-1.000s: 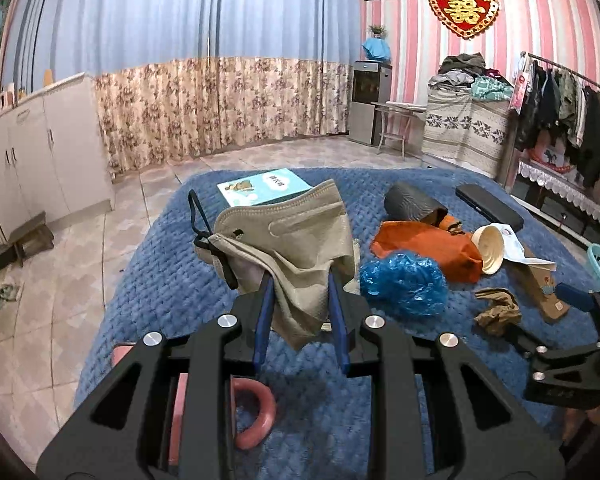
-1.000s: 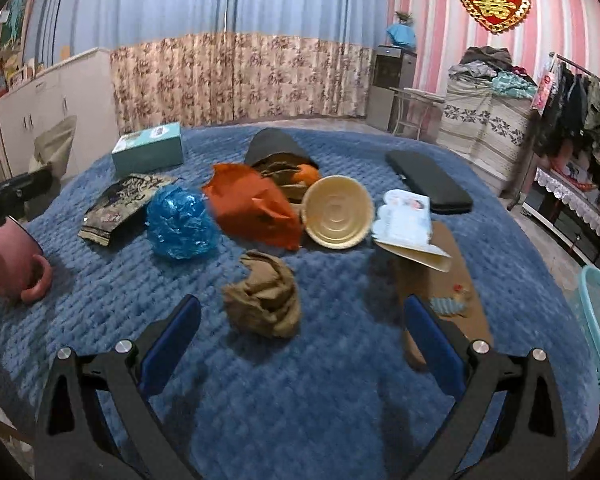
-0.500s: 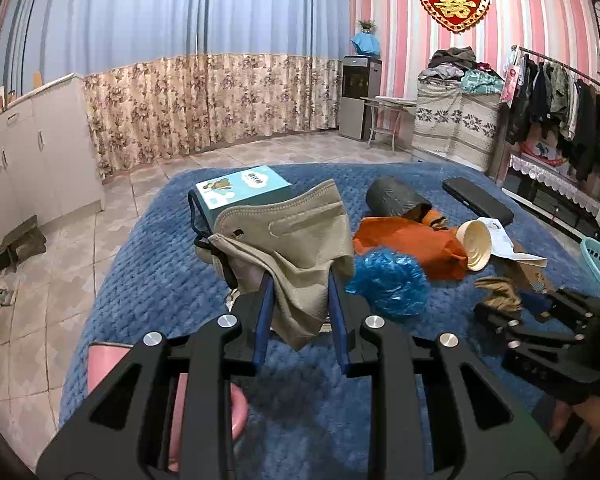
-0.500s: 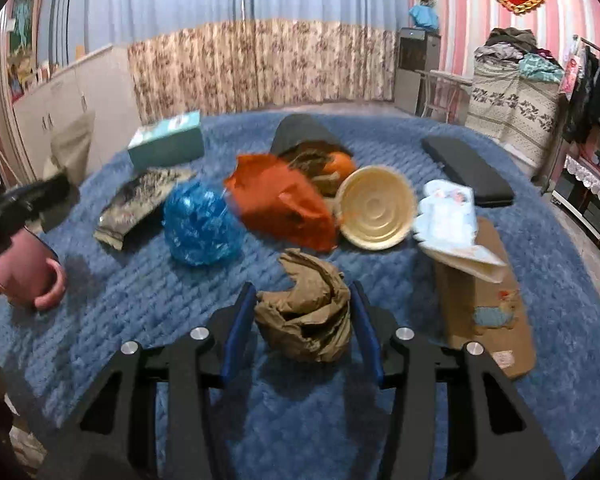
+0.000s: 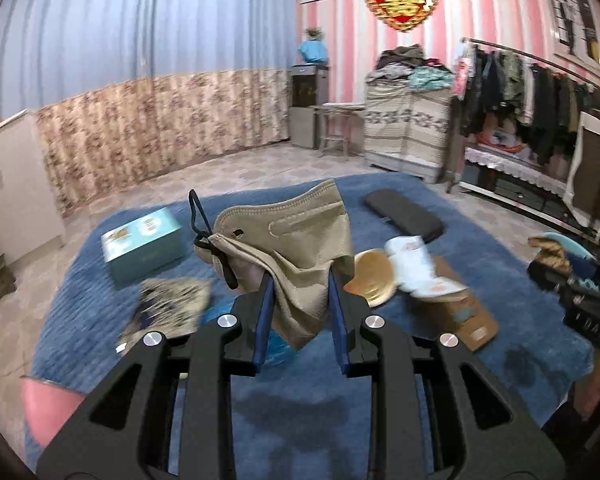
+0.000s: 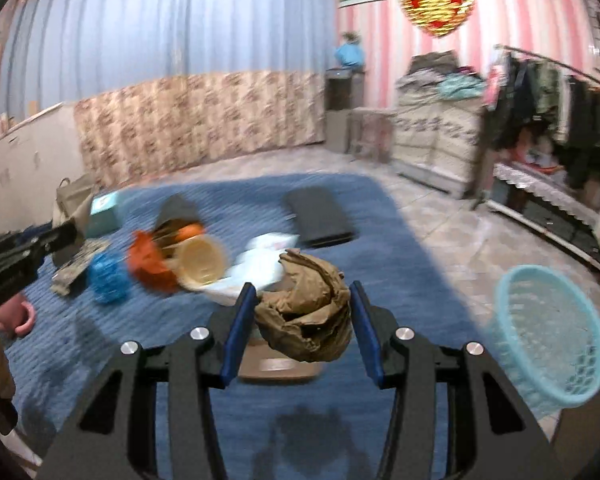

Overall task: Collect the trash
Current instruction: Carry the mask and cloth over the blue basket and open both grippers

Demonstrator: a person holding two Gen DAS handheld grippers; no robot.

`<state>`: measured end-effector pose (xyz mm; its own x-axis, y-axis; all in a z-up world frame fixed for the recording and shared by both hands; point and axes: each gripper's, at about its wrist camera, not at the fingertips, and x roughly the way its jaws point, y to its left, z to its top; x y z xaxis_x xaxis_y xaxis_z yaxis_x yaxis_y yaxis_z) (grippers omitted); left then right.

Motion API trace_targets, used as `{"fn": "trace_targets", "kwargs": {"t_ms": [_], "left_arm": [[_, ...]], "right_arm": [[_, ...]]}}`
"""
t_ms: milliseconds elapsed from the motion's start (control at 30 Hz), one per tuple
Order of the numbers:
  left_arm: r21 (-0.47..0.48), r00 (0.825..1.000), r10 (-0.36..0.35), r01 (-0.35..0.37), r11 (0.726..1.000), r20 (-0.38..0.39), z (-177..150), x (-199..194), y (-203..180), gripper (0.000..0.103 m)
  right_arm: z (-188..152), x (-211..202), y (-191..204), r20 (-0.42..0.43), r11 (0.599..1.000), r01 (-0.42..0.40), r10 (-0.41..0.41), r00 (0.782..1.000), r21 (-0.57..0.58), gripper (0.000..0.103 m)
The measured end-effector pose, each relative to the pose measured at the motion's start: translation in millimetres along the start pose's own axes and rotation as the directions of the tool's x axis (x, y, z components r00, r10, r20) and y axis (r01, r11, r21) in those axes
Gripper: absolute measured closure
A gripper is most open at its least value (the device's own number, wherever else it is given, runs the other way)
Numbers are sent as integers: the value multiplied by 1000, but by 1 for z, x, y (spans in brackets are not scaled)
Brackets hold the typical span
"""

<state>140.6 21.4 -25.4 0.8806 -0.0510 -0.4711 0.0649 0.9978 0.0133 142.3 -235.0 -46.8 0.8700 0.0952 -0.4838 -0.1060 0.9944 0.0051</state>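
Both tongs pinch trash, the left gripper a floppy mask and the right gripper a crumpled paper ball, and either might slip out before reaching the basket.

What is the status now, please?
Left tool shut on tan face mask. Right tool shut on crumpled brown paper, lifted. Blue basket at right, path unobstructed.

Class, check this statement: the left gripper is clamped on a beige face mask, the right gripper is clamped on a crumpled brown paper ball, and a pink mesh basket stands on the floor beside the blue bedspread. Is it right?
One detail is wrong: the basket is light blue, not pink, as the right wrist view shows. The left gripper does grip the beige face mask, and the right gripper does grip the crumpled brown paper ball above the blue bedspread.
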Motion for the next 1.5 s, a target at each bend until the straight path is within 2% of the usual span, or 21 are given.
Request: {"fn": "trace_targets", "kwargs": {"t_ms": [200,400,533,667,867,1067,1233,1500], "left_arm": [[34,995,-98,97,995,32,22,12,-63,78],[80,984,-177,175,981,27,33,28,-127,78],[118,977,-212,207,971,26,35,36,-161,78],[161,968,-249,243,957,16,38,44,-199,78],[213,948,-319,314,925,-13,33,60,-260,78],[253,907,-412,419,872,-82,23,87,-331,78],[269,880,-457,475,838,-130,13,107,-380,78],[320,849,-498,527,787,-174,4,123,-440,75]], "right_arm": [[16,-16,-83,32,991,118,-120,992,61,55],[26,-19,-162,47,964,224,-233,971,146,55],[22,-11,-209,27,945,264,-274,961,196,55],[5,-5,-250,-8,920,315,-322,947,234,55],[-15,-7,-287,-41,887,387,-390,920,251,55],[-29,-4,-316,-71,867,435,-432,899,244,55],[-44,-19,-342,-73,838,441,-442,894,323,55],[-59,-31,-369,-88,782,451,-461,883,430,55]]}}
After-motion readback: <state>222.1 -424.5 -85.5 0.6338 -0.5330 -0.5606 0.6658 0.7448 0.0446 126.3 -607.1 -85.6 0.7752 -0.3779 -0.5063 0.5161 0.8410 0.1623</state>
